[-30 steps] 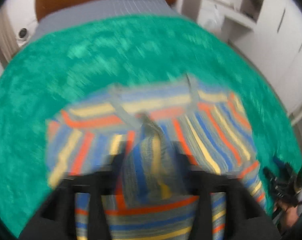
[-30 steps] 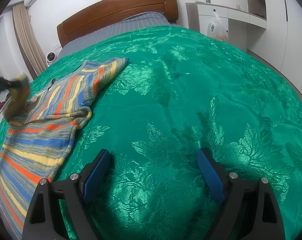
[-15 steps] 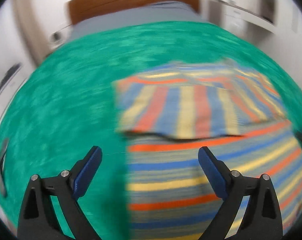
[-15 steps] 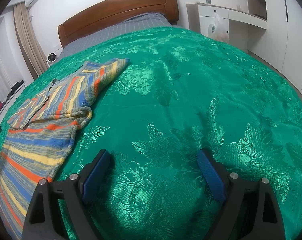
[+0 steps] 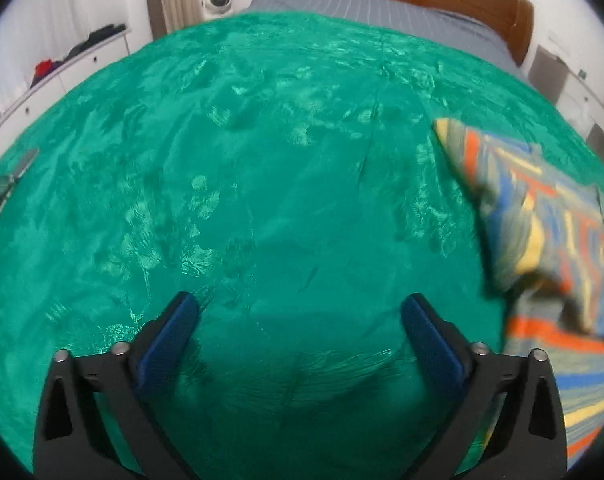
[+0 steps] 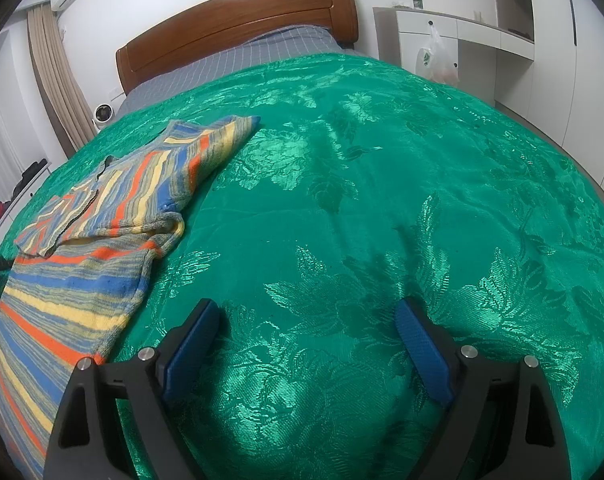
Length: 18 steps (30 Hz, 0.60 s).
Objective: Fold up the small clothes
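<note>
A small knitted top with blue, yellow and orange stripes (image 6: 101, 248) lies flat on the green bedspread (image 6: 362, 200), both sleeves folded in over its chest. In the left wrist view the top (image 5: 542, 240) sits at the right edge, blurred. My left gripper (image 5: 299, 304) hovers over bare bedspread (image 5: 261, 160) to the left of the garment. Its jaws are opening wide and nothing is between them. My right gripper (image 6: 308, 312) stands open over bare green cloth to the right of the top, holding nothing.
A wooden headboard (image 6: 241, 28) and grey sheet (image 6: 237, 64) lie at the bed's far end. White cabinets (image 6: 462, 40) with a hanging plastic bag (image 6: 438, 60) stand at the right. A low white drawer unit (image 5: 61, 76) with clothes runs along the left side.
My left gripper let go of the sleeve, opened and swung left off the top, which slid to the right edge of its view. The sleeve now lies folded across the chest. The right gripper stayed put.
</note>
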Each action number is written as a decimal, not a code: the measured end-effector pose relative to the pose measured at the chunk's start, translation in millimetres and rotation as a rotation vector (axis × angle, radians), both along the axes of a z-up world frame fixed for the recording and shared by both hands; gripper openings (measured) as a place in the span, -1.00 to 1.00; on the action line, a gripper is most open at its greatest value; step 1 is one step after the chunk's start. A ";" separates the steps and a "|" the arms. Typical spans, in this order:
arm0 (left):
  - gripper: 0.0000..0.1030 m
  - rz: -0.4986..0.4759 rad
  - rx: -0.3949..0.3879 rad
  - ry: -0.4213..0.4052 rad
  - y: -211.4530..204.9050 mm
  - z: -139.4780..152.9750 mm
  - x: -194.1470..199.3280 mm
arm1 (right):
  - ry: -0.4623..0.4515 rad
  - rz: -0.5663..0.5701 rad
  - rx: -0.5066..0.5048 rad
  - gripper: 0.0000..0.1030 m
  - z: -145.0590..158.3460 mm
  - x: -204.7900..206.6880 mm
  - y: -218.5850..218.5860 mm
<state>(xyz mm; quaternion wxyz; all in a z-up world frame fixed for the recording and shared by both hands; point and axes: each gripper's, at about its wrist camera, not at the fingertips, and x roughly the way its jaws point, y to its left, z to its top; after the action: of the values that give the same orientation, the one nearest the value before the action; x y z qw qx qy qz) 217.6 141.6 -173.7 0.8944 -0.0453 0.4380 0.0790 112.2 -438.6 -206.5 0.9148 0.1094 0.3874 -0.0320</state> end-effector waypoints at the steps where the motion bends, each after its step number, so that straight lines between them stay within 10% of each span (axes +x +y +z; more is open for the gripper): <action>1: 0.99 0.001 -0.004 -0.012 -0.1 0.1 -2.4 | 0.000 0.000 0.000 0.74 -0.1 -0.1 0.1; 18: 0.99 0.001 0.018 -0.032 -1.8 -0.6 -5.4 | 0.014 0.002 -0.025 0.76 -0.4 4.1 3.3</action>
<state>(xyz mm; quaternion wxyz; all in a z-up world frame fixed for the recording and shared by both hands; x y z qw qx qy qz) 212.1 139.8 -174.3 0.9016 -0.0386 0.4228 0.0825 116.3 -435.4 -206.9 0.9135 0.0972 0.3933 -0.0367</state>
